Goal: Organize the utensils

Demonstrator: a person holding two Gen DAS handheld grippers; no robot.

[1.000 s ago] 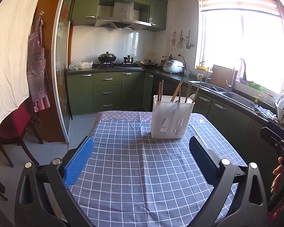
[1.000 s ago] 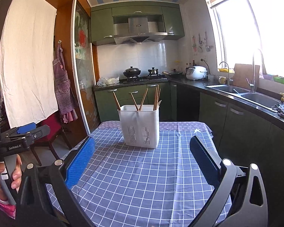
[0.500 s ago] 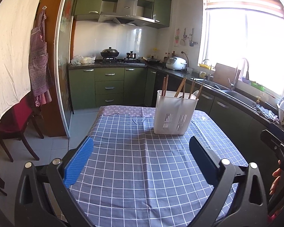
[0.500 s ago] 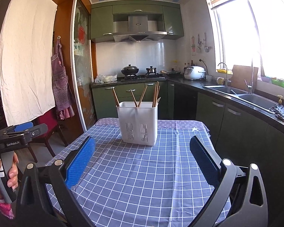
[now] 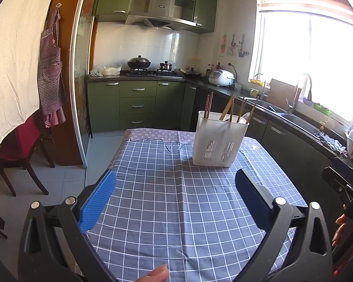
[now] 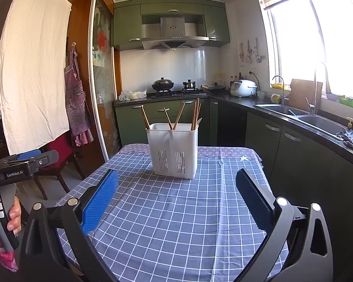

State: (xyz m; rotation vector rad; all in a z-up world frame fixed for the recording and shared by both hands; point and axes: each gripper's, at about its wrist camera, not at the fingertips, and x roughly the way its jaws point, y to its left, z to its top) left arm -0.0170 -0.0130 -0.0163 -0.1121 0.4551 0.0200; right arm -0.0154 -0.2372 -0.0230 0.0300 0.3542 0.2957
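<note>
Nearest, we hold the left gripper and right gripper spread wide and empty over the checked tablecloth; farther, mid-frame, the white utensil holder stands with chopsticks upright.

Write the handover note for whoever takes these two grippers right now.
Left gripper: open, empty, held above the checked tablecloth.
Right gripper: open, empty, also over the cloth.
White utensil holder stands upright toward the table's far end, wooden chopsticks scattered across its compartments, a pale utensil among them.
Done: nothing gripped so far.
Left: probably grouping the chopsticks.
</note>
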